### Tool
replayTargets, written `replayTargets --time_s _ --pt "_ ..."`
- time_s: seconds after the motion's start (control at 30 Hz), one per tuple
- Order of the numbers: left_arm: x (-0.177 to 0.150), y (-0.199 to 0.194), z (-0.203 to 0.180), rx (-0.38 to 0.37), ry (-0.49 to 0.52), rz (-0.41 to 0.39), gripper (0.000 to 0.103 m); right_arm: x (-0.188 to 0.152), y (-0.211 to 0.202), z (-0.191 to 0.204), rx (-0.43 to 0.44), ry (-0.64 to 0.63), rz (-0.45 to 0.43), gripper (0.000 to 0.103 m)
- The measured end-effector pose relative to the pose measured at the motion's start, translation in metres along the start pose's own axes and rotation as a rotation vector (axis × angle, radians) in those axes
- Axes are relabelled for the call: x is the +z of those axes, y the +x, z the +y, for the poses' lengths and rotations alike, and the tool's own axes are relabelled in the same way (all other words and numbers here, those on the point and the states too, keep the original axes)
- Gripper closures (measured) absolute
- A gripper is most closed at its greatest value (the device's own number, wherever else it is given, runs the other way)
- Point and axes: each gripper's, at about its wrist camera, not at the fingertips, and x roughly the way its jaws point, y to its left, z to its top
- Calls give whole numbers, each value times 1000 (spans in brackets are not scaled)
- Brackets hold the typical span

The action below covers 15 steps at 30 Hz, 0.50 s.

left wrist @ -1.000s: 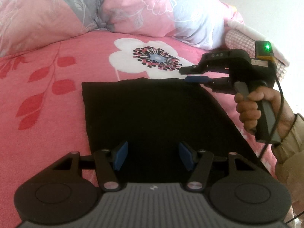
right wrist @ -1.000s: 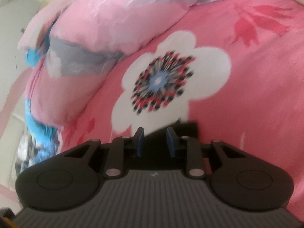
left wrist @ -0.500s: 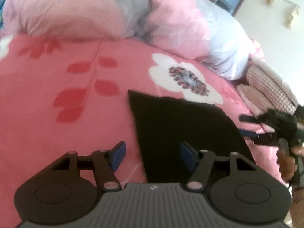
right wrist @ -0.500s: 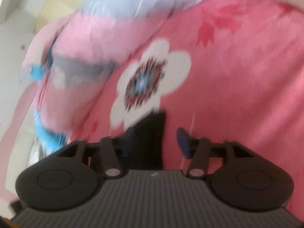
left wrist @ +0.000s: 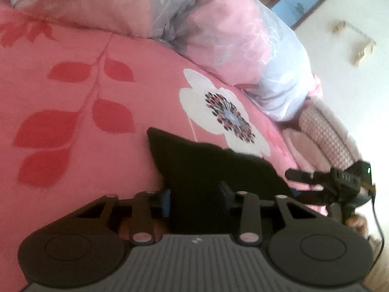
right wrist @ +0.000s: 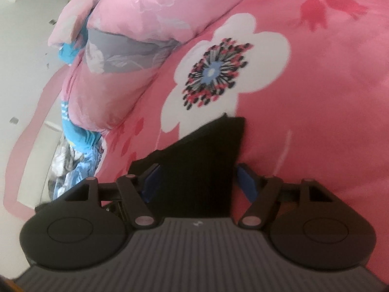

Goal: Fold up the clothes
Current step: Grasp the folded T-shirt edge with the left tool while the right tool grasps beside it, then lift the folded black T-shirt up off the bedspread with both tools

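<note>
A black garment lies flat on the pink flowered bedspread. In the left wrist view my left gripper sits low over the garment's near left edge. Its jaws are closing with the black cloth between them, and the pads still stand apart. In the right wrist view my right gripper straddles a far corner of the garment. Its jaws are opening and its blue pads stand clear of the cloth. The left wrist view also shows the right gripper at the garment's right edge, held by a person's hand.
A bulky pink and grey quilt is heaped along the far side of the bed, also in the right wrist view. A pink checked cushion lies at the right. Blue fabric shows past the bed's edge.
My left gripper has moved to the garment's left edge and sunk closer, and its jaws have narrowed around the cloth. My right gripper's jaws have spread wide from around the corner.
</note>
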Motion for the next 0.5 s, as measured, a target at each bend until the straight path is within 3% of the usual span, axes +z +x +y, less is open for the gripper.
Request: replayTargets --time_s 0.13,0.23,0.27,0.3,0.5 --pt "5 12 -1 6 0 -5 84 5 15 7 18 -58 14 38" --pt "6 16 -10 29 36 -9 92 5 22 13 -15 -92 15 66" --pt "6 16 -13 36 50 -11 95 4 23 15 -29 -102 13 84" --pt "5 15 -18 46 69 -19 96 3 23 16 -42 -109 6 88" --pt "7 -15 -55 73 173 -116 97 -11 4 49 -98 -246 -91 93"
